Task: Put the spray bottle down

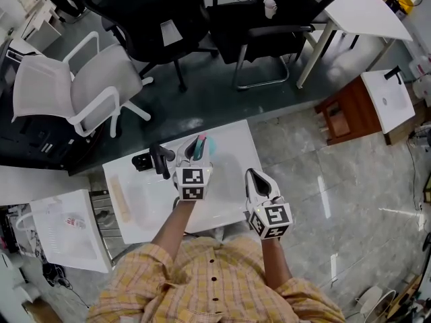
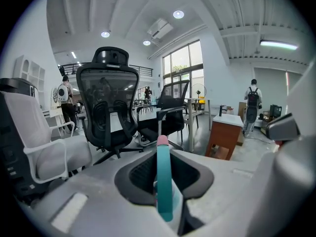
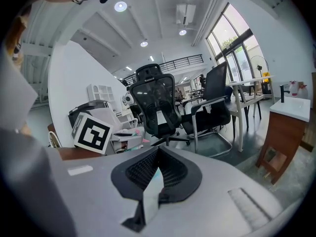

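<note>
My left gripper (image 1: pixel 196 148) hovers over the far part of the small white table (image 1: pixel 225 204), shut on a teal spray bottle (image 1: pixel 202 145) with a pink tip. In the left gripper view the bottle (image 2: pixel 164 181) stands upright between the dark pads, its pink tip above the left gripper (image 2: pixel 165 174). My right gripper (image 1: pixel 253 175) hangs over the table's right front part, apart from the bottle, jaws together and holding nothing. The right gripper (image 3: pixel 156 179) shows only a thin pale slit between its pads in its own view.
A black clamp-like object (image 1: pixel 152 160) lies on the table just left of the bottle, and a pale wooden strip (image 1: pixel 121 198) runs along the left edge. Beyond the table stand a white chair (image 1: pixel 74 89) and black office chairs (image 1: pixel 151 15). A brown cabinet (image 1: pixel 350 113) stands at the right.
</note>
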Action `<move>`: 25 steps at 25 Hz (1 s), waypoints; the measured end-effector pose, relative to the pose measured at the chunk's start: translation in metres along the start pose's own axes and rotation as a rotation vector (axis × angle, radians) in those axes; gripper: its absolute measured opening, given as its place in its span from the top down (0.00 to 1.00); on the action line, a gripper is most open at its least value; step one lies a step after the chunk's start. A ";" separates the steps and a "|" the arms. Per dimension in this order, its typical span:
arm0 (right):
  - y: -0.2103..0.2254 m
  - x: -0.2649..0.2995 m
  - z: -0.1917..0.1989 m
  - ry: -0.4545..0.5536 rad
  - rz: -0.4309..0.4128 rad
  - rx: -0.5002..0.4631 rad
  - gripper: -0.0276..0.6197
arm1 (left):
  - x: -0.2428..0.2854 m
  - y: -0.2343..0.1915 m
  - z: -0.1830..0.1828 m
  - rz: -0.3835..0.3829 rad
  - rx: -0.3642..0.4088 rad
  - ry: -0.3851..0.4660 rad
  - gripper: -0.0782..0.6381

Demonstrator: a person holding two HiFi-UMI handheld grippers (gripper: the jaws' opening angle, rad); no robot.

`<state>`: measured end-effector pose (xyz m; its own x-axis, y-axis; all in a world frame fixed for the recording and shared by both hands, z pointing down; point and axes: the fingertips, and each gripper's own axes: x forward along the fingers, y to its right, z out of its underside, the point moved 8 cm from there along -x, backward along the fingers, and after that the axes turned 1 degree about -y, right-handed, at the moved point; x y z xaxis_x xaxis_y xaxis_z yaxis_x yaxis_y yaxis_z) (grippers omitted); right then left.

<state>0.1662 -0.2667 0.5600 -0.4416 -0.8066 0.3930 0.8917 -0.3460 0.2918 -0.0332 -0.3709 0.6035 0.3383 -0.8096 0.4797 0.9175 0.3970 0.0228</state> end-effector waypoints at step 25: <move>0.008 -0.006 0.003 0.009 0.012 0.030 0.96 | 0.033 0.002 0.000 0.015 -0.019 0.002 0.78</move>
<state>0.1759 -0.2635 0.5627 -0.4295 -0.8149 0.3892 0.8936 -0.3214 0.3132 -0.0199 -0.3972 0.6192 0.3528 -0.8041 0.4785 0.9160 0.4011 -0.0014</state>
